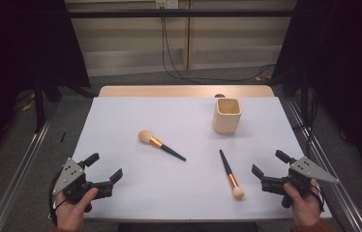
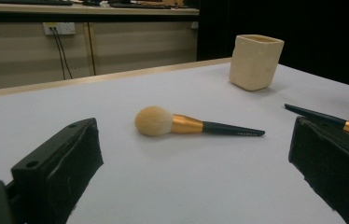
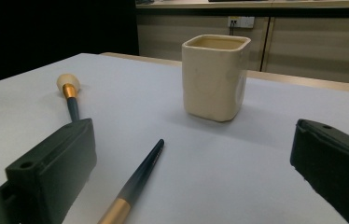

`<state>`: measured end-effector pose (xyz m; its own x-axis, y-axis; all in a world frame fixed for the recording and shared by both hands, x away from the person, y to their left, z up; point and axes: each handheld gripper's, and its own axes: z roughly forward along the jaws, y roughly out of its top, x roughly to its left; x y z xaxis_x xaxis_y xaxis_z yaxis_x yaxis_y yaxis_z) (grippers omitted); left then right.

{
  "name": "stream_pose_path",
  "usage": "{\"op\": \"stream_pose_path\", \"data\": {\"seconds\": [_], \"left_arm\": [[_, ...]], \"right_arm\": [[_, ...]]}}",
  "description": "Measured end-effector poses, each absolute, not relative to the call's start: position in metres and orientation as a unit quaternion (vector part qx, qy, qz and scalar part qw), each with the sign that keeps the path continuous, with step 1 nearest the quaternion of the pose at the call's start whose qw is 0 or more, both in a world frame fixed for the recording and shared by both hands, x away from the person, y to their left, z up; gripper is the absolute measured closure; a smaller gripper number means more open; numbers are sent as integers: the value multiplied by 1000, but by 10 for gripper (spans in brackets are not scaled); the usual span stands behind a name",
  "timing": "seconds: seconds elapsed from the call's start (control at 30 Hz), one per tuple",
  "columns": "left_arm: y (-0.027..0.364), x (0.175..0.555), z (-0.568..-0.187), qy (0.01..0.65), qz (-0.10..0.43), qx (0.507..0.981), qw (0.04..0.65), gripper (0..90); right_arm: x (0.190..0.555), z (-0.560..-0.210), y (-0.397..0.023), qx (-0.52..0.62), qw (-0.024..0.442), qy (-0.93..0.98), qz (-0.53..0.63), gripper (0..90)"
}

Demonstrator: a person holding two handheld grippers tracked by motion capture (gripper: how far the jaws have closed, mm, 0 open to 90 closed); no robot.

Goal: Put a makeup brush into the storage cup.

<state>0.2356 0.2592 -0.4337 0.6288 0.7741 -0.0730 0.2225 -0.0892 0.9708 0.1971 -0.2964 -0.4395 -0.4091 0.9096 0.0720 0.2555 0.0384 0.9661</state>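
At the table's near edge, a person's hands are holding the left gripper (image 1: 105,169) and the right gripper (image 1: 267,164) low over the white top, jaws spread wide and grasping nothing. Just ahead of them, the slim brush (image 1: 230,175) is lying near the right gripper with its head toward the near edge, while the fat brush (image 1: 159,144) is resting left of centre, both apart from the grippers. Farther back on the right the cup (image 1: 227,116) is standing upright and apparently empty, so the likely job of loading both brushes into it is not yet starting.
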Motion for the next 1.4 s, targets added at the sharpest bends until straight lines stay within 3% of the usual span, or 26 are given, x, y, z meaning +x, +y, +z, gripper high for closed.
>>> {"op": "stream_pose_path", "data": {"seconds": [1.4], "left_arm": [[239, 257, -413, 318, 219, 737, 555, 23]], "right_arm": [[202, -445, -292, 445, 294, 661, 528, 1]]}}
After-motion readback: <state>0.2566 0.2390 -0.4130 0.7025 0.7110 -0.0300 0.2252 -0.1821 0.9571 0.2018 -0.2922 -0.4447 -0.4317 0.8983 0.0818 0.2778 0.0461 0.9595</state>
